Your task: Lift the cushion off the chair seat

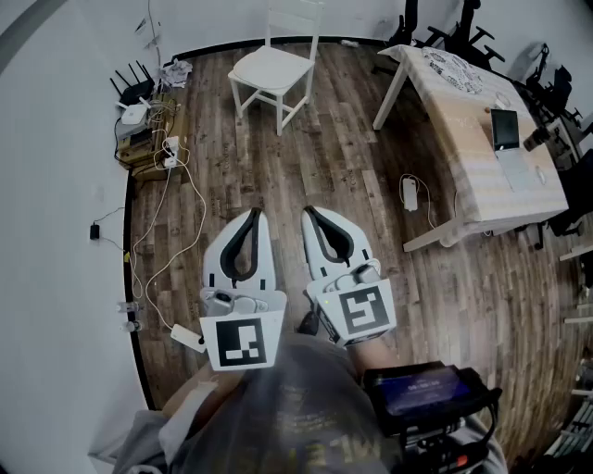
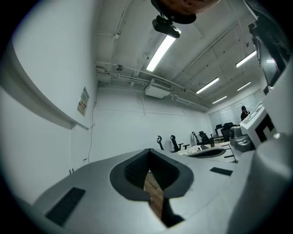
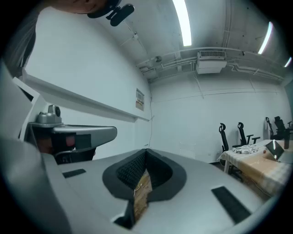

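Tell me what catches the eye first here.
The left gripper and the right gripper fill the lower middle of the head view, both shut and empty, side by side over the wood floor. Far ahead stands a white chair with a pale cushion on its seat, untouched. A tangle of cables and a router lie along the wall at the left.

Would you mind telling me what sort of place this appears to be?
Probably an office or lab workroom: it has black office chairs, a long worktable, ceiling strip lights and a router.
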Demonstrator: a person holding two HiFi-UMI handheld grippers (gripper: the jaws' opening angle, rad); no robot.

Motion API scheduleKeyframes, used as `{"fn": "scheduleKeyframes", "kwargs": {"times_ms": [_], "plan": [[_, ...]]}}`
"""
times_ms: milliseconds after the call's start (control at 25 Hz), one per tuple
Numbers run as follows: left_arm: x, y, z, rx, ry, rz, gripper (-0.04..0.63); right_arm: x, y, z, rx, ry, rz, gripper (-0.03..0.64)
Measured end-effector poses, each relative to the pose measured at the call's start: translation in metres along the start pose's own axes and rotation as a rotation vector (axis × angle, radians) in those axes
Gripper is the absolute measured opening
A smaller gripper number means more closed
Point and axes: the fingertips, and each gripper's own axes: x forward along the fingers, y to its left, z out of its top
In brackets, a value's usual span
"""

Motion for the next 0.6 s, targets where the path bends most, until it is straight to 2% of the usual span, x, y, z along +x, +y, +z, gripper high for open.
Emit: {"fn": "scheduleKeyframes", "kwargs": {"times_ms": [440, 600], "plan": [[0.010, -0.032, -0.003, 0.006, 0.008, -0.020, 0.006, -0.019, -0.026, -0.011, 0.040, -0.002, 0.002, 0.008], [0.016, -0.050, -0.005, 0.021, 0.017, -0.028, 0.006, -0.029, -0.042, -0.012, 0.084, -0.038, 0.012, 0.008]]}}
